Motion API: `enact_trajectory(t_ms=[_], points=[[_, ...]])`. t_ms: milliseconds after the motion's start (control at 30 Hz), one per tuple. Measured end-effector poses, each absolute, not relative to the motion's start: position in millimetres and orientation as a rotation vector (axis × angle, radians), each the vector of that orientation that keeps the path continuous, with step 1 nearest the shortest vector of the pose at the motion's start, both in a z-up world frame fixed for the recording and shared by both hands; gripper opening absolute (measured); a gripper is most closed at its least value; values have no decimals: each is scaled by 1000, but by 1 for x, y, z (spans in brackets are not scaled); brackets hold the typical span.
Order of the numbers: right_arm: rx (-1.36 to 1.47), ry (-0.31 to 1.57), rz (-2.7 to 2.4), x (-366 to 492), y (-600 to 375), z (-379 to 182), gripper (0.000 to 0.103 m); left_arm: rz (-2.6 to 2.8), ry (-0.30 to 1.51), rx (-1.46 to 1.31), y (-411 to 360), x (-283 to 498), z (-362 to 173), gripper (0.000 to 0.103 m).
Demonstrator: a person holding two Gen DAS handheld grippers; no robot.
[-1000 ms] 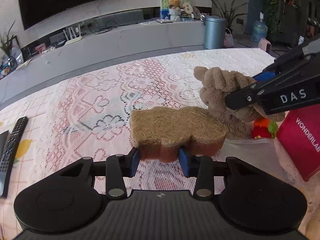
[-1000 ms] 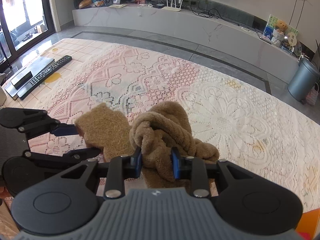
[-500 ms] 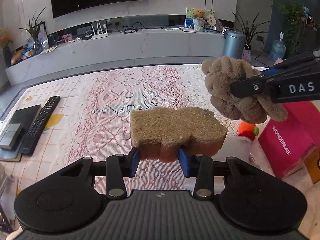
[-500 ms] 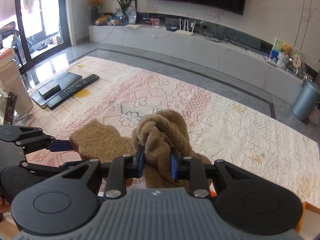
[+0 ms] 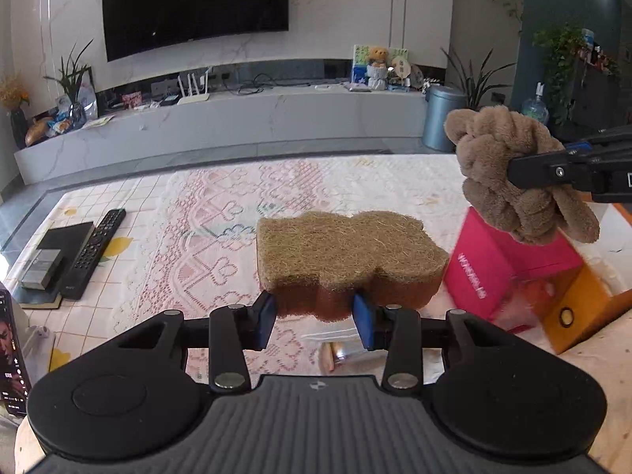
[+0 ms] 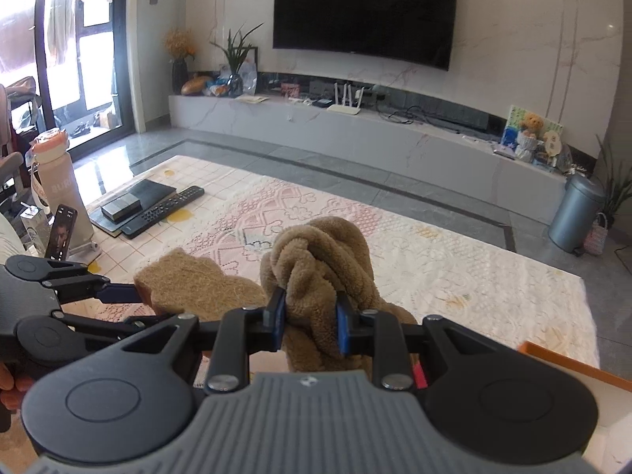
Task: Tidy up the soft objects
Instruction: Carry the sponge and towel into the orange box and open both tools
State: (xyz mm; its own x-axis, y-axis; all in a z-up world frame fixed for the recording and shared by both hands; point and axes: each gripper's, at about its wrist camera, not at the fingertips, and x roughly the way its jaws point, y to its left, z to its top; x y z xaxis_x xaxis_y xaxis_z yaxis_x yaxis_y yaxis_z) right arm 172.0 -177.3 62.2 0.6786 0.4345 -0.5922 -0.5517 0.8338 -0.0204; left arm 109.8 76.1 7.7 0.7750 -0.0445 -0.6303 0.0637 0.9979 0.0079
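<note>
**Both claws lifted, each with a soft thing in its grip**

From the left wrist: the left claw (image 5: 314,320) stands about half open, its blue pads pressed on the near edge of a coarse brown sponge (image 5: 347,256), which sticks out flat ahead of it, clear of the lace-covered tabletop (image 5: 221,213). At two o'clock the right claw (image 5: 525,172) comes in from the side, clamped on a knotted brown plush toy (image 5: 509,173) held in the air above a pink box (image 5: 509,260) and an orange box (image 5: 584,308). At nine o'clock a remote control (image 5: 94,252) lies beside a dark book.

From the right wrist: the right claw (image 6: 310,322) is nearly closed, squeezing the plush toy (image 6: 320,264) between its pads. At nine o'clock the left claw (image 6: 130,304) holds the sponge (image 6: 193,288) just beside the toy. Whether the two touch, I can't tell.
</note>
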Motion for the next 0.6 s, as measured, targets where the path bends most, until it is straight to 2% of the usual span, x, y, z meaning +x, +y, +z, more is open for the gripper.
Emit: enact_trajectory(t_ms=[267,600], points=[[-236,576,413,144,-250,82,24,-177,609,42,24,102,33,47],[-272,640,234,143,-338,76,24,-358,561,129,-65,125,45,47]])
